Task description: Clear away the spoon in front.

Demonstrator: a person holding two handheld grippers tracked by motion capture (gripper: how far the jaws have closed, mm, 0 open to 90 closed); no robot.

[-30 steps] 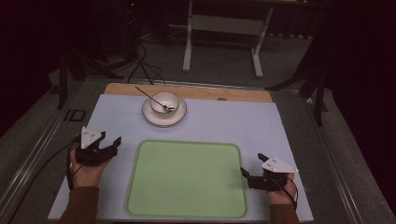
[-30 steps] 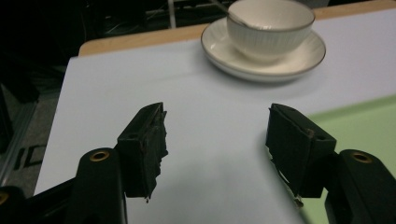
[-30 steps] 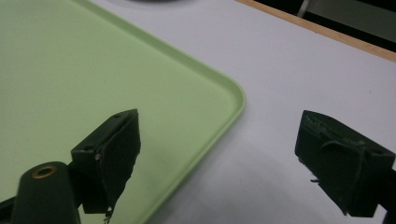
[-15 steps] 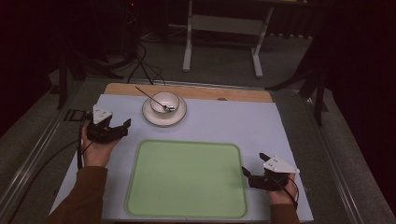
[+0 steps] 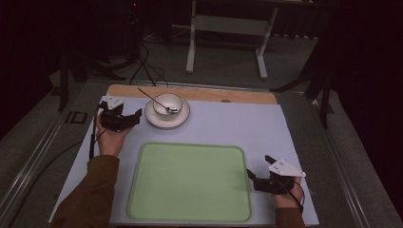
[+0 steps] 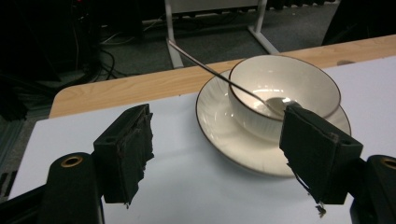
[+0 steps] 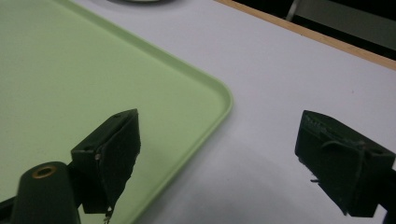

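Observation:
A white bowl (image 5: 167,103) stands on a white saucer (image 5: 157,121) at the back of the table, with a metal spoon (image 5: 152,97) resting in it, handle pointing back left. My left gripper (image 5: 134,118) is just left of the saucer, pointing at it. Its jaws have just been opening and are now open with nothing between them. In the left gripper view the bowl (image 6: 285,88) and the saucer (image 6: 224,140) lie just beyond the left gripper (image 6: 222,154). My right gripper (image 5: 258,166) rests open at the right edge of the green tray (image 5: 190,183), holding nothing; in its own view the right gripper (image 7: 233,149) straddles the tray's corner (image 7: 219,93).
The pale blue mat (image 5: 237,128) covers a wooden tabletop (image 5: 214,94), whose bare strip runs along the back edge. Behind the table are cables (image 5: 142,71) on the floor and a white metal stand (image 5: 225,28).
My left hand has moved forward and slightly right, from beside the tray's left edge to next to the saucer. The right hand has stayed put.

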